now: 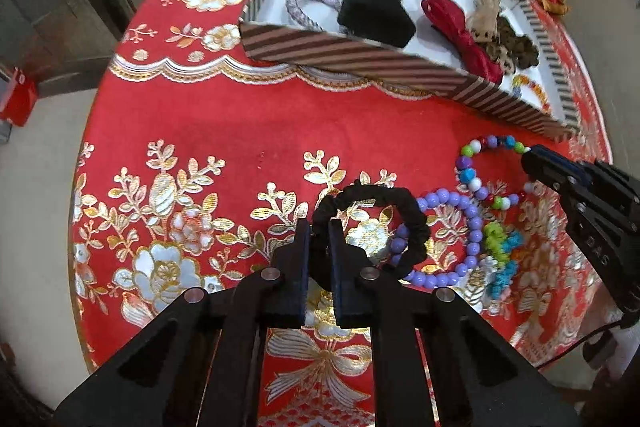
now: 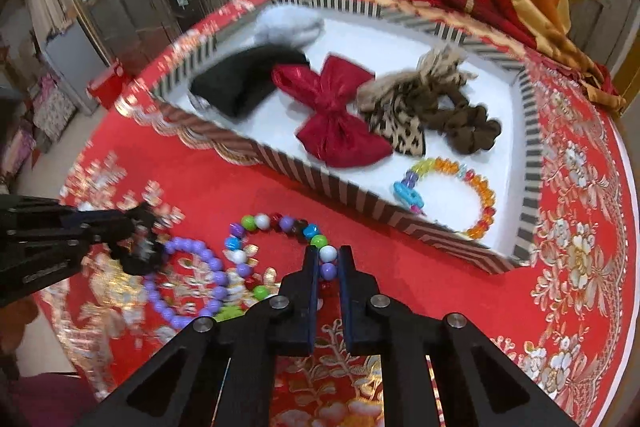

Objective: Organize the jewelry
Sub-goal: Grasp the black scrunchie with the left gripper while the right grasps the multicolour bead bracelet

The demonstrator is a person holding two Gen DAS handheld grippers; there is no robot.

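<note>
Left tool [image 1: 319, 227] clamps black scrunchie [image 1: 370, 223]; right tool [image 2: 329, 259] clamps multicolour bead bracelet [image 2: 276, 247]; striped box [image 2: 320, 175] holds bows, scrunchies, orange bracelet [image 2: 452, 199].

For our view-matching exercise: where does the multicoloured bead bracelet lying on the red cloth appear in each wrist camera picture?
Left wrist view: multicoloured bead bracelet at right of middle, the right gripper shut on its far end.
Right wrist view: the bracelet at lower centre, two beads between the gripper's fingers.
Shared landmark: the striped box just beyond it.
</note>
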